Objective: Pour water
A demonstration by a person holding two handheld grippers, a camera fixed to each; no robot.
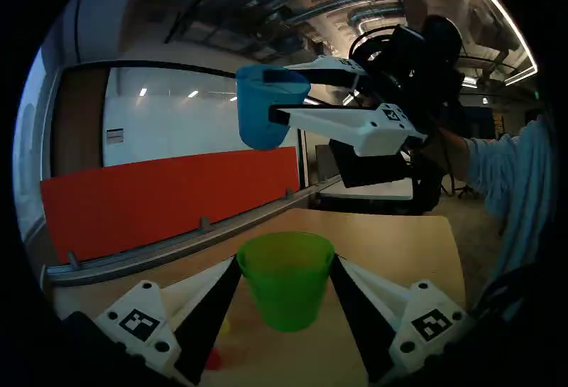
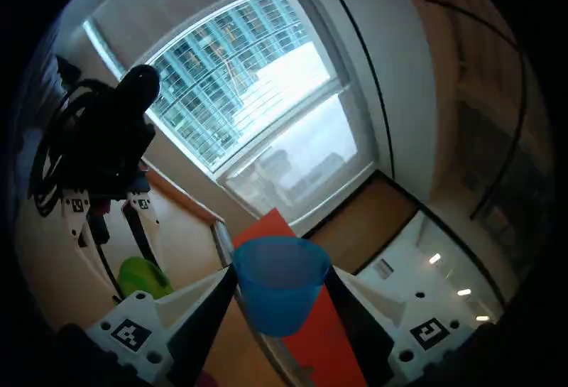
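Tabletop [image 1: 397, 245]: wooden, ran off toward an orange partition [image 1: 163, 202] at its far edge; carried nothing of the task, since both cups were held in the air.
Person: a light sleeve [image 1: 511, 174] reached in from the right of the left gripper view, behind the right gripper.
Left gripper [image 1: 285, 268]: closed to cup width, both fingers pressed on the sides of the green cup [image 1: 286, 287]; cup upright, low, over the tabletop.
Right gripper [image 2: 280, 273]: closed to cup width as well, both fingers against the blue cup [image 2: 280, 291].
Blue cup position: in the left gripper view it hung well above the green cup and a little to the left of it, apart from it, mouth up, close to upright.
Water: no stream seen between the cups; could not tell whether either cup had water in it.
Small bits: a yellow thing [image 1: 224, 327] and a red thing [image 1: 213, 360] lay on the tabletop under the left finger; too blurred to name.
Done: both cups picked up and brought one above the other.
Left: judged early, before the pour; blue cup had yet to come over the green rim and tip.
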